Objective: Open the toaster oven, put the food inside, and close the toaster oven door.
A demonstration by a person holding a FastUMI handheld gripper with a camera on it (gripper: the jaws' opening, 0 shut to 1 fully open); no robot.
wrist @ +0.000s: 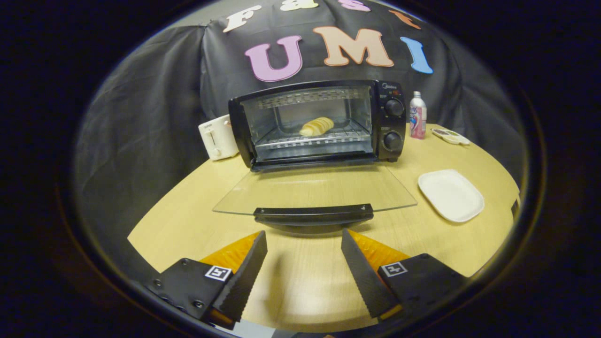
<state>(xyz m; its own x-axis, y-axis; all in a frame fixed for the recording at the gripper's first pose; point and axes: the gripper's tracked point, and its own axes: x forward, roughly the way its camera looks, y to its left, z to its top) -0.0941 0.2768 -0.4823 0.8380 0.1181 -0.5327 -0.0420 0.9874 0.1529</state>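
Gripper [304,237]: fingers spread wide, holding nothing, above the wooden table [188,206]. Just ahead lies the handle [313,213] of the glass door [314,188], folded down flat. Beyond, the toaster oven [319,123] stands open, bread roll [317,126] resting on its rack.

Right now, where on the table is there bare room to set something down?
Bare wood lies between the open tongs and the door handle, and left of the lowered glass door. It is crowded on the right: white plate, bottle.
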